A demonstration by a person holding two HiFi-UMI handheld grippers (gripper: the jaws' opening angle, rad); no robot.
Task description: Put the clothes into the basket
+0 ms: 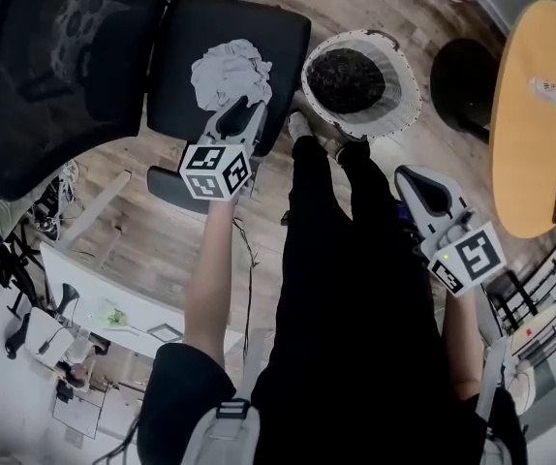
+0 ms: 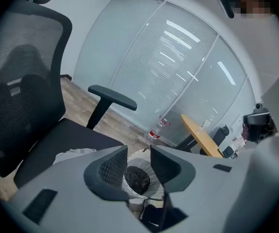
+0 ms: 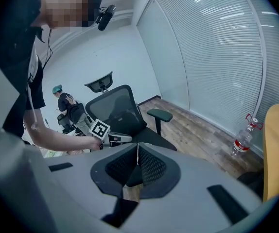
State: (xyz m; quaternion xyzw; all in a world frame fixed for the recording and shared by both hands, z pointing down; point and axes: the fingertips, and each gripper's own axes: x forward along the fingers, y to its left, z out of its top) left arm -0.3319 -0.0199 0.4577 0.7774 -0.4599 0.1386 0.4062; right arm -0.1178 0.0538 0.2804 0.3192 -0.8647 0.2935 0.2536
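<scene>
A crumpled pale grey garment (image 1: pixel 231 74) lies on the black office chair's seat (image 1: pixel 278 37); the left gripper view catches its edge (image 2: pixel 74 155). My left gripper (image 1: pixel 244 114) hovers at the garment's near edge, jaws open with nothing between them (image 2: pixel 138 154). To the right of the chair, a white round basket (image 1: pixel 409 85) stands on the floor with a dark garment (image 1: pixel 346 78) inside; it shows through the left jaws (image 2: pixel 127 182). My right gripper (image 1: pixel 416 184) hangs low beside the person's leg, shut and empty (image 3: pixel 137 152).
The chair's mesh back (image 1: pixel 55 56) fills the upper left. A round wooden table (image 1: pixel 535 114) stands at the right, a plastic bottle (image 3: pixel 243 139) on the floor by the window. The person's black-trousered legs (image 1: pixel 346 260) stand before the basket. A second person sits far back (image 3: pixel 66 106).
</scene>
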